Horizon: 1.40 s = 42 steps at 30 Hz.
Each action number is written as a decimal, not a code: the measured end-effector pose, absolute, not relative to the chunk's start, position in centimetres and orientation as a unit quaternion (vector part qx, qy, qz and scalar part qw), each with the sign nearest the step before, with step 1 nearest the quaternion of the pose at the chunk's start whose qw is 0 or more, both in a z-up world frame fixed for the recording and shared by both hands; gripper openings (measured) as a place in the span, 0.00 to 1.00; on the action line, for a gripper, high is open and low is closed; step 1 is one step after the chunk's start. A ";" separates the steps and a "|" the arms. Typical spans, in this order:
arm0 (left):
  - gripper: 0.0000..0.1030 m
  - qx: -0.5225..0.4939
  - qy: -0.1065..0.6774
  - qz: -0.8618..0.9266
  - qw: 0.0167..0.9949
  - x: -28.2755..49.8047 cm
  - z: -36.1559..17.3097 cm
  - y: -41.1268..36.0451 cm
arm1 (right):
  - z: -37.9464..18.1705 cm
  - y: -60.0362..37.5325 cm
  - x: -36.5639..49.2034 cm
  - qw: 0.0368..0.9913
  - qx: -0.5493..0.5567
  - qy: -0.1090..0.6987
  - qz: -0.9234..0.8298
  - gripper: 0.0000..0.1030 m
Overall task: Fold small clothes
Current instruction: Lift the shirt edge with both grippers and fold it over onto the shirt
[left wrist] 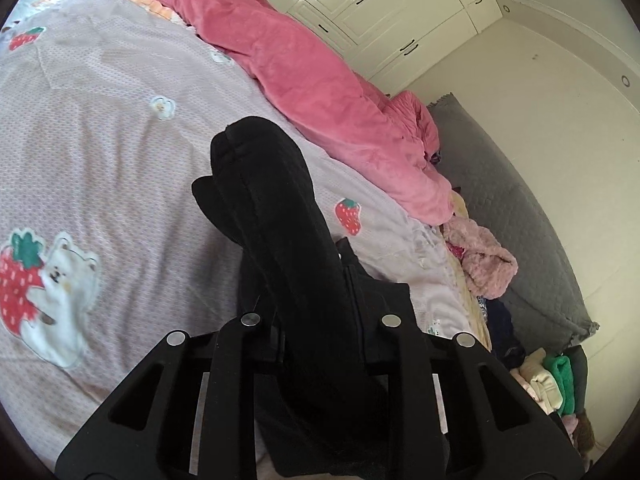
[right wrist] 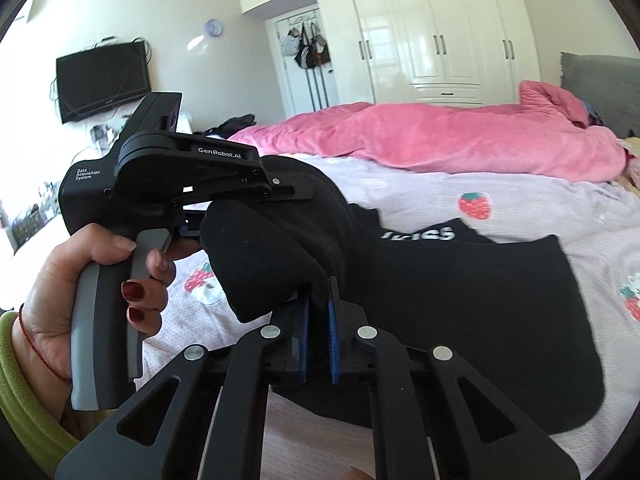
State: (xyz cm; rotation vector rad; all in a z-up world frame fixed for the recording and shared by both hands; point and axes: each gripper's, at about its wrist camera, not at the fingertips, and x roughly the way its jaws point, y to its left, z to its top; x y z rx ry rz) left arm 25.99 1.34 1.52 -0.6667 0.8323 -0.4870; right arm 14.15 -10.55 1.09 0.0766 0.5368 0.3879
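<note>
Lifting the black garment [right wrist: 460, 304] off the bed [right wrist: 520, 204], you risk its lower half dragging and bunching below your fingers, spoiling the fold line. Your right fingers [right wrist: 318, 316] are closed on a bunched edge; your left fingers [right wrist: 304, 194], beyond them, clamp another fold. If either thin pinch slips, the cloth drops crooked.

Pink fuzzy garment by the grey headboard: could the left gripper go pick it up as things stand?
Probably not yet. The left gripper is shut on the black garment, so it would have to drop that first. Otherwise, the pink fuzzy garment lies uncovered on the bed's edge.
</note>
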 end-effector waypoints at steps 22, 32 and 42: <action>0.15 -0.215 0.434 -0.229 0.844 26.6 3.2 -12.8 | 0.7 -21.7 11.2 0.944 0.147 0.274 0.113 0.06; 0.16 -0.177 0.464 -0.219 0.840 27.1 1.0 -16.9 | -1.5 -24.4 11.1 0.921 0.198 0.323 0.092 0.07; 0.66 -0.224 0.452 -0.254 0.825 27.1 1.1 -16.9 | -3.0 -25.3 11.5 0.900 0.240 0.354 0.083 0.09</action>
